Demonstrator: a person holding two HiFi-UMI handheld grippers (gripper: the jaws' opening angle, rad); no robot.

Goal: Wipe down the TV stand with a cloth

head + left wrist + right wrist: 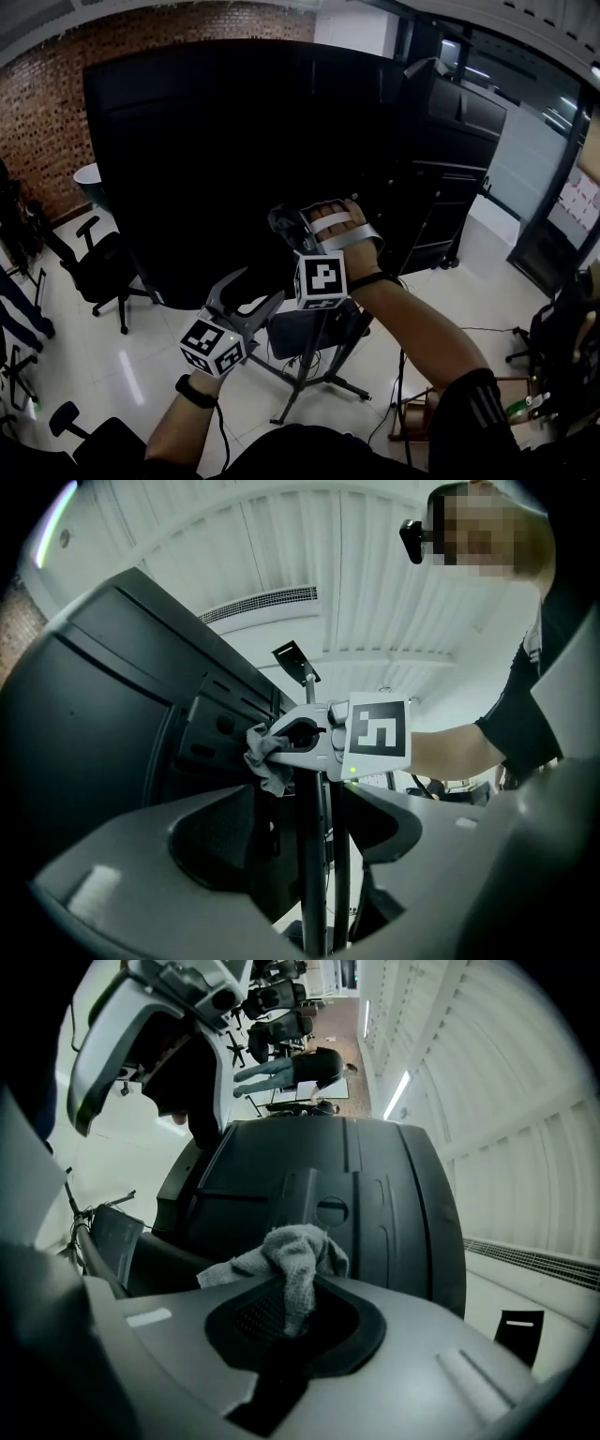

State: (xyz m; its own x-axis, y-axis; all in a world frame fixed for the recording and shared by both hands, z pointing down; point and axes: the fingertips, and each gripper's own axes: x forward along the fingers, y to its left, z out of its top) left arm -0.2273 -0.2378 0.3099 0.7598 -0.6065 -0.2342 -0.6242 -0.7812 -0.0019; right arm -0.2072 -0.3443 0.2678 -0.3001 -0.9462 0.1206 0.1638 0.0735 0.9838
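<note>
Right tongs (291, 1321) are clenched on the cloth (298, 1251). The cloth bunches out of the tips at frame centre in the right gripper view.

In the head view the right tongs (284, 225) are up at centre, against the back of the black TV (216, 141), about where the stand (314, 361) meets it. The left gripper view shows the cloth (265, 761) beside the top of the stand's pole (314, 855). I can't tell whether it's touching.

Left tongs (251, 295) are released and hold nothing. They sit lower left of the right ones, tips toward the pole.

Progress, my read: wiping is at the top end of the stand. Nothing shows which parts are done, no streaks or dust line. The lower pole and splayed legs at bottom centre look like the bulk of what's left.
</note>
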